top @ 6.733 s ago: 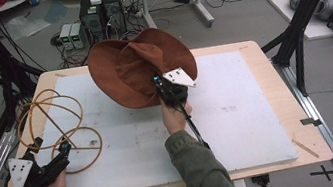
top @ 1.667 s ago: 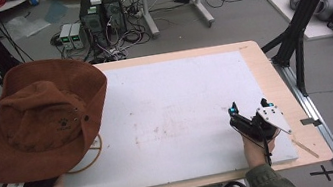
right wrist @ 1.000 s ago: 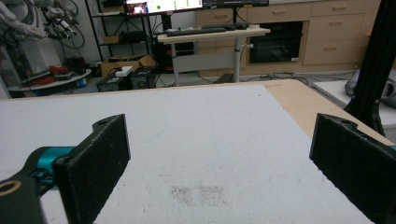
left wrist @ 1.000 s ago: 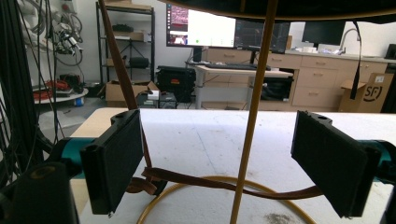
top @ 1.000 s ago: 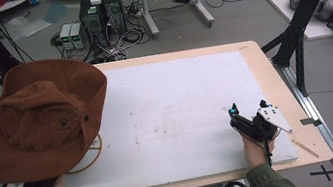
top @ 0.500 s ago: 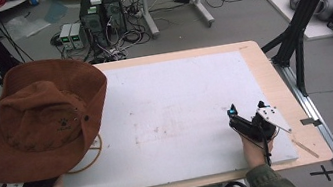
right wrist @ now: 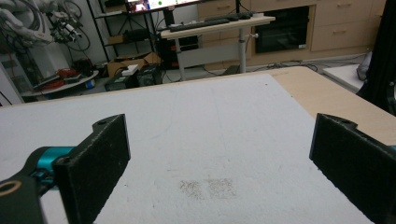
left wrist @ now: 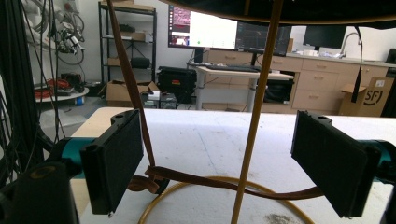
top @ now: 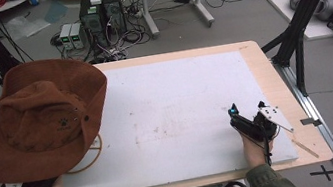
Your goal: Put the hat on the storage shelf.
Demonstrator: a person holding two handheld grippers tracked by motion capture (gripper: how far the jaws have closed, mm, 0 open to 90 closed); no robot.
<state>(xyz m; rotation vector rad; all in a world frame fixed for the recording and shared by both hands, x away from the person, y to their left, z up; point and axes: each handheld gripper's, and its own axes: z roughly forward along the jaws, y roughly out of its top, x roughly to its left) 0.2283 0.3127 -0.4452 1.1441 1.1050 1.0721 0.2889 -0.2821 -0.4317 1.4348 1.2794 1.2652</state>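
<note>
Olive-green sleeves (top: pixel 270 184) are worn on both forearms. The right gripper (top: pixel 234 113) is built black, with a teal tip, a grey three-cornered plate on top and a black cable trailing back. The left gripper (left wrist: pixel 233 172) is fitted with flat black rectangular jaws on teal mounts.

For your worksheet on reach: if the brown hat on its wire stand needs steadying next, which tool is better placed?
Left, probably. The left tool sits open under the hat, jaws either side of the wire stand. The right tool rests open at the board's far corner.
</note>
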